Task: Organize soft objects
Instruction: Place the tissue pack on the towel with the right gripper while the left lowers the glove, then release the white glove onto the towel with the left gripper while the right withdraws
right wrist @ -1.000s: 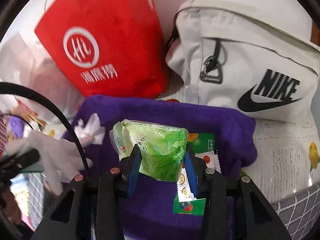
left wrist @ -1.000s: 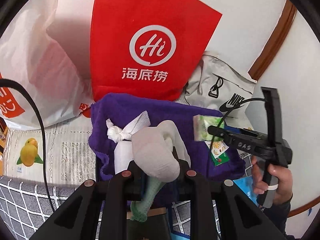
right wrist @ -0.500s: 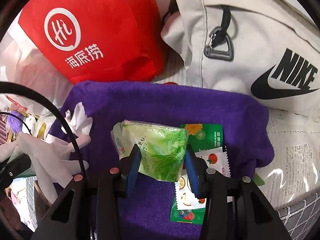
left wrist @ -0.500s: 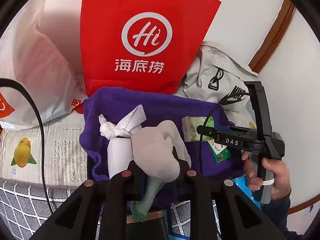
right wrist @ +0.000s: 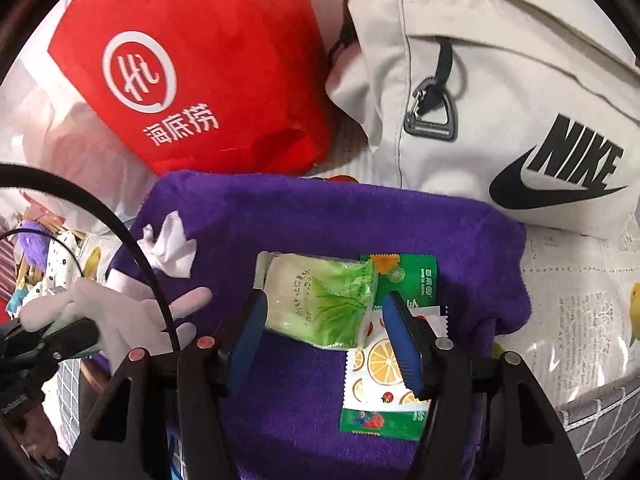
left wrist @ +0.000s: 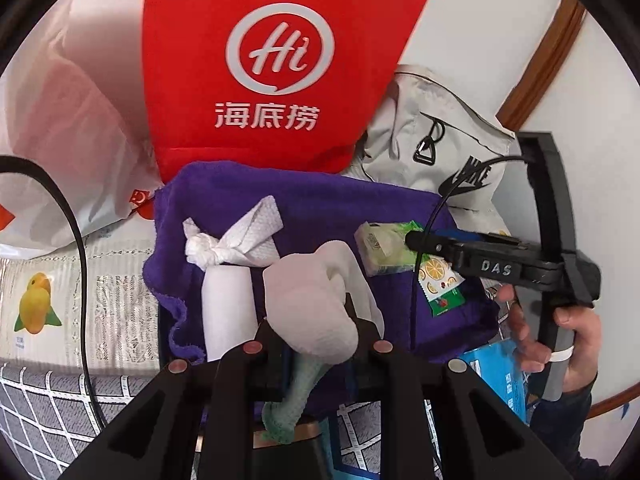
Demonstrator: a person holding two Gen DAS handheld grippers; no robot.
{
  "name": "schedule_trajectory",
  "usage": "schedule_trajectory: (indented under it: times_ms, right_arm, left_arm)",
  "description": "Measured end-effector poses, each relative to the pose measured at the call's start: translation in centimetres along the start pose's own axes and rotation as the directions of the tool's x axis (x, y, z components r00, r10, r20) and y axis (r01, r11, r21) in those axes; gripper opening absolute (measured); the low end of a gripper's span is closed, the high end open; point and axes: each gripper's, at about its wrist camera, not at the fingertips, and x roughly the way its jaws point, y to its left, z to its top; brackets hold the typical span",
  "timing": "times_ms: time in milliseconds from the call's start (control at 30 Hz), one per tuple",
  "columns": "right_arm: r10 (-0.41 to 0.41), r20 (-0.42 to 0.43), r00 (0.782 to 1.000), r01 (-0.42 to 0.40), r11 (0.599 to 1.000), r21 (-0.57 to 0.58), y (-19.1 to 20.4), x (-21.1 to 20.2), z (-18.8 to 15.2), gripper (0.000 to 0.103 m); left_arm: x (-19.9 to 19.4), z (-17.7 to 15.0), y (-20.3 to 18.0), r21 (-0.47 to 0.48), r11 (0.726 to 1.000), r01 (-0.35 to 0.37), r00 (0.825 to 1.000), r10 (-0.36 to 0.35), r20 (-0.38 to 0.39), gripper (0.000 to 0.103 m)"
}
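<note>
A purple towel (right wrist: 320, 224) is spread in front of both grippers. My right gripper (right wrist: 324, 320) points down at it. Its jaws are opening, and the green tissue pack (right wrist: 320, 300) lies on the towel between the blue pads, a gap showing on the right side. Under the pack lies a fruit-print sachet (right wrist: 380, 380). My left gripper (left wrist: 316, 344) is shut on a white glove (left wrist: 312, 308) with a green cuff, held over the towel's near edge. A knotted white paper towel (left wrist: 232, 240) and a white roll (left wrist: 228, 304) rest on the towel's left part.
A red bag (left wrist: 276, 60) and a grey Nike backpack (right wrist: 500, 80) stand behind the towel, with a white plastic bag (left wrist: 60, 140) to the left. A fruit-print tablecloth (left wrist: 52, 300) and grey checked cloth (left wrist: 40, 408) lie below. A blue packet (left wrist: 496, 376) sits near the person's hand (left wrist: 576, 340).
The right jaws have spread apart off the green tissue pack, which now rests on the towel. The left gripper, still holding the glove, has drifted a little lower toward the towel.
</note>
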Motion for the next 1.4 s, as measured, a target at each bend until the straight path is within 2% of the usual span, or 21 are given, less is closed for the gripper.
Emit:
schedule_trajectory:
  times_ms: [333,467,567,633,700,767,800,867,1100,1333,1400]
  right_arm:
    - [-0.013,0.094,0.995,0.011,1.000,0.018,-1.5,-5.1,0.2,0.060]
    - [-0.030,0.108,0.994,0.029,0.999,0.018,-1.7,-6.0,0.3,0.060]
    - [-0.033,0.111,0.993,0.030,0.999,0.023,-1.9,-6.2,0.2,0.060]
    - [-0.035,0.112,0.993,0.033,0.999,0.023,-2.1,-6.3,0.3,0.060]
    - [-0.037,0.111,0.993,0.034,0.999,0.027,-2.1,-6.3,0.3,0.060]
    - [-0.037,0.110,0.993,0.034,0.999,0.029,-1.9,-6.2,0.3,0.060]
    - [-0.037,0.110,0.993,0.034,0.999,0.029,-1.9,-6.3,0.3,0.060]
    - [-0.035,0.113,0.993,0.033,0.999,0.024,-1.8,-6.4,0.3,0.060]
    - [-0.028,0.122,0.992,0.028,1.000,0.006,-1.1,-6.7,-0.2,0.060]
    - [-0.031,0.164,0.986,0.034,0.999,-0.015,0.1,-8.7,-0.8,0.060]
    - [-0.018,0.174,0.985,0.023,0.999,-0.026,0.5,-9.1,-1.1,0.060]
  left_arm:
    - [2.6,0.9,-1.2,0.029,0.999,-0.028,0.997,0.030,-0.069,0.019]
    - [4.2,1.3,-1.3,0.031,0.999,-0.041,0.991,0.045,-0.124,0.019]
    - [4.8,1.4,-1.4,0.045,0.996,-0.074,0.988,0.080,-0.133,0.019]
    - [4.9,1.4,-1.0,0.028,0.997,-0.074,0.987,0.077,-0.141,0.019]
    - [5.1,1.5,-0.8,0.015,0.998,-0.066,0.986,0.067,-0.156,0.023]
    - [5.2,1.4,-0.8,0.016,0.996,-0.087,0.980,0.089,-0.178,0.038]
    - [5.1,1.4,-0.8,0.022,0.993,-0.114,0.976,0.116,-0.184,0.040]
    - [4.9,1.3,-0.8,0.035,0.987,-0.156,0.971,0.159,-0.181,0.041]
    - [2.3,0.8,-0.3,0.000,0.993,-0.122,0.979,0.120,-0.162,0.042]
    - [-0.8,1.2,0.2,-0.036,0.995,-0.097,0.990,0.093,-0.102,0.043]
    - [-1.4,1.5,0.1,-0.034,0.993,-0.116,0.989,0.112,-0.099,0.044]
